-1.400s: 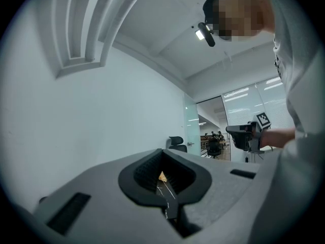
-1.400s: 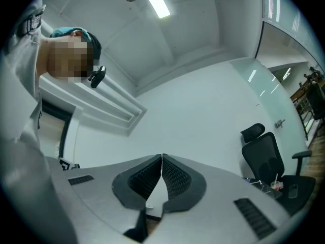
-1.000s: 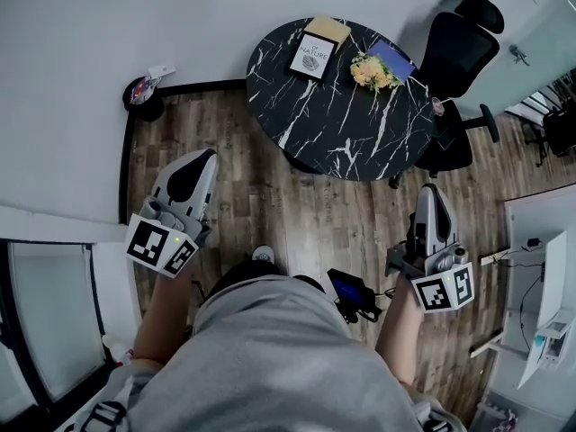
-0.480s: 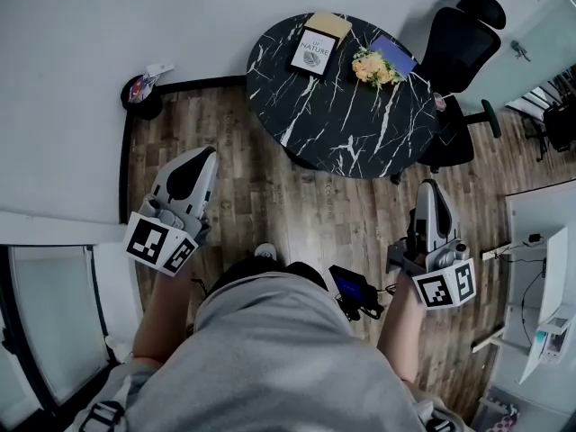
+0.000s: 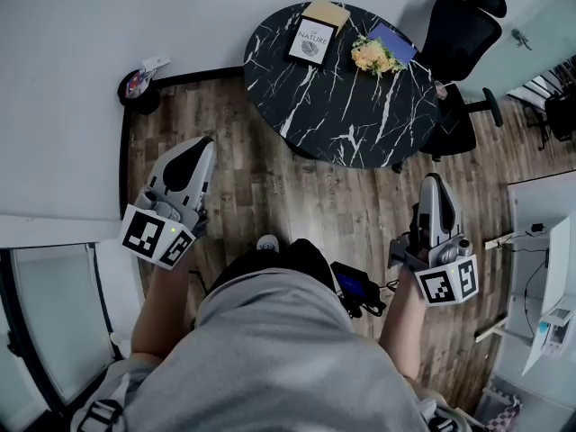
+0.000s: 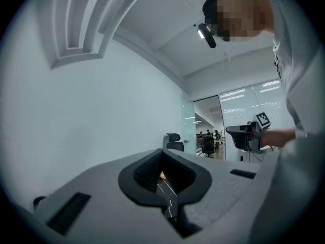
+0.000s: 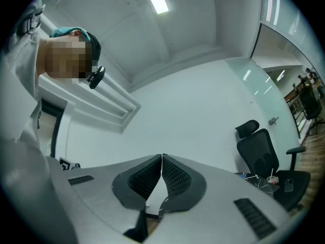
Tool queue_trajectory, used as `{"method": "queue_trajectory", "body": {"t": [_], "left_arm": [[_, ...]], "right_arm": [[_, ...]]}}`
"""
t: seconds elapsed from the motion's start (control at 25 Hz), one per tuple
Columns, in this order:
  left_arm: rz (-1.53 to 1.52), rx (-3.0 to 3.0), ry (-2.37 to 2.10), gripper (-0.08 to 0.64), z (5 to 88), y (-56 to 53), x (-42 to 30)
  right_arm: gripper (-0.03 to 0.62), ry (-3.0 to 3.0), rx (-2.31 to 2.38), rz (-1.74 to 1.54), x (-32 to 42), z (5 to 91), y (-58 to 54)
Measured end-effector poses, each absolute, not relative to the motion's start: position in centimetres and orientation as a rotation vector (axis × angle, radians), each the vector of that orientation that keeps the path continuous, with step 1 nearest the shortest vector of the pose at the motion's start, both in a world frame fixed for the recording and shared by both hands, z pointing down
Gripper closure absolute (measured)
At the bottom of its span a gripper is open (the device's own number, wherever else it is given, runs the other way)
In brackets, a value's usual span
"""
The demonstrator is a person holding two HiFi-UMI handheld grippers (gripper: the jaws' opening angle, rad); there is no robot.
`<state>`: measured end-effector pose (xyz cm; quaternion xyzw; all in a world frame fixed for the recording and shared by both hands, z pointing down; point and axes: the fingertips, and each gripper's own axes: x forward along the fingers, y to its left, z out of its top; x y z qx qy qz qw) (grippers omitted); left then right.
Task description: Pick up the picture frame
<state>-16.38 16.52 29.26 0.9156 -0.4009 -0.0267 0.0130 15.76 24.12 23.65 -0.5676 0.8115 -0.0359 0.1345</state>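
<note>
The picture frame (image 5: 312,41), black-edged with a white print, lies on the far left part of the round black marble table (image 5: 360,115) in the head view. My left gripper (image 5: 195,154) is held over the wooden floor, well short of the table, jaws shut and empty. My right gripper (image 5: 433,184) hangs to the right, just short of the table's near edge, also shut on nothing. In the left gripper view the jaw tips of the left gripper (image 6: 162,151) meet, and a strip of marble shows below them. In the right gripper view the right gripper (image 7: 162,157) shows its pads touching.
On the table are a bunch of yellow flowers (image 5: 371,57), a blue book (image 5: 393,40) and a tan book (image 5: 326,13). A black office chair (image 5: 468,34) stands at the table's right. A small black bin (image 5: 139,93) sits by the wall at left.
The table and frame sit slightly higher in the head view. Both grippers keep about the same place and stay shut.
</note>
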Motion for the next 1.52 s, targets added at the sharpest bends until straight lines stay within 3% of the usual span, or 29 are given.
{"method": "queue_trajectory", "body": {"t": [1.52], "left_arm": [[-0.049, 2.795, -1.308, 0.554, 30.7, 10.6, -15.0]], "right_arm": [[0.566, 2.324, -1.505, -0.258, 17.2, 25.0, 15.1]]}}
